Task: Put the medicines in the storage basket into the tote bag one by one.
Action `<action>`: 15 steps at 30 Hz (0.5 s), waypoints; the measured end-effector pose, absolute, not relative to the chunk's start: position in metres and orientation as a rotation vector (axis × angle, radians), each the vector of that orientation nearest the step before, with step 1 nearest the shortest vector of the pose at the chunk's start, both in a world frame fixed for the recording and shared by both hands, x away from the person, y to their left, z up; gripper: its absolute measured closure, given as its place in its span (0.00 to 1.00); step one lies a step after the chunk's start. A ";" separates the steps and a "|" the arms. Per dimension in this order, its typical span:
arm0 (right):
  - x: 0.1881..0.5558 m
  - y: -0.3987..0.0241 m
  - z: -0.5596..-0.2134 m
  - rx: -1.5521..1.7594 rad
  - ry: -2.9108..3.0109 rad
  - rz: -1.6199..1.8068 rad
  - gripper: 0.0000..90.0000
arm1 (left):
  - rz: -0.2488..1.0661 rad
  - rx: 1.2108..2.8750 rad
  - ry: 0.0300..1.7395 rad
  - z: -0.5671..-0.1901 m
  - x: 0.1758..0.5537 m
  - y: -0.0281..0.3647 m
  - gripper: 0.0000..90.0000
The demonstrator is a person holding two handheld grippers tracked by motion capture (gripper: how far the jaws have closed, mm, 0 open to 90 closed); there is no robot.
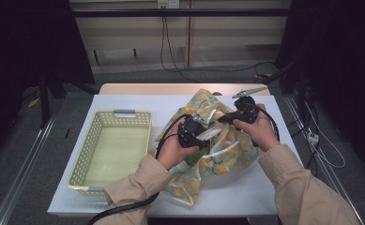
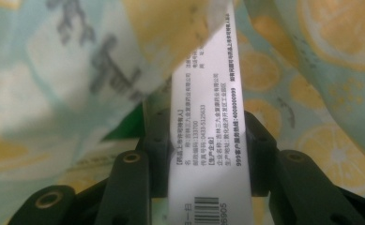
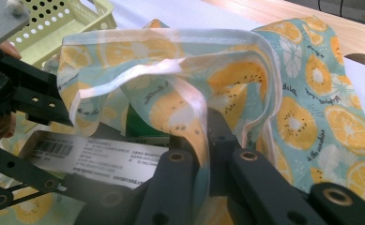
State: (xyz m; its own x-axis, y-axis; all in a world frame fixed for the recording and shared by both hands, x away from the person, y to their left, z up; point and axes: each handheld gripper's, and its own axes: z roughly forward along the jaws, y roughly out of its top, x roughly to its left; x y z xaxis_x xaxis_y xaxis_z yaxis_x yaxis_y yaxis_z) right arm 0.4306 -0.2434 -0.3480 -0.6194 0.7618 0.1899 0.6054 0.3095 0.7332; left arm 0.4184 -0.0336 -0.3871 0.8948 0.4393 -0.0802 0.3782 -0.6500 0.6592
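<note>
Citrus-print fabric bag (image 1: 227, 145) on worktop (image 1: 246, 197), white box (image 2: 210, 140) at its mouth, printed text, barcode; left gripper (image 1: 193, 132) fingers clamping box; right gripper (image 1: 236, 115) fingers pinching bag rim; yellow basket (image 1: 84, 164) empty.

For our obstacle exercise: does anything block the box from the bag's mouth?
Nothing visible does. The right gripper pinches the bag at its rim, holding its mouth open, and the left gripper holds the box at it; loose folds hang close above.

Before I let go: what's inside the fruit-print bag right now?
A white printed box, held by the left gripper, pokes into the bag. Green shows behind it; cloth covers the rest.
</note>
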 end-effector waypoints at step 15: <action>0.430 -0.252 -0.346 1.280 2.370 1.193 0.99 | 0.096 2.297 0.568 -0.395 0.431 -0.061 0.46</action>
State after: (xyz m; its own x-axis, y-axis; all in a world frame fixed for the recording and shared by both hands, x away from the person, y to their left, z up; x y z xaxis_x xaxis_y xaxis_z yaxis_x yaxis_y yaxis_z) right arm 0.4303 -0.2524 -0.3459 -0.6067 0.7713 0.1923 0.6137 0.3009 0.7299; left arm 0.4313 -0.0606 -0.3949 0.8987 0.4270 -0.1003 0.3706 -0.6168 0.6945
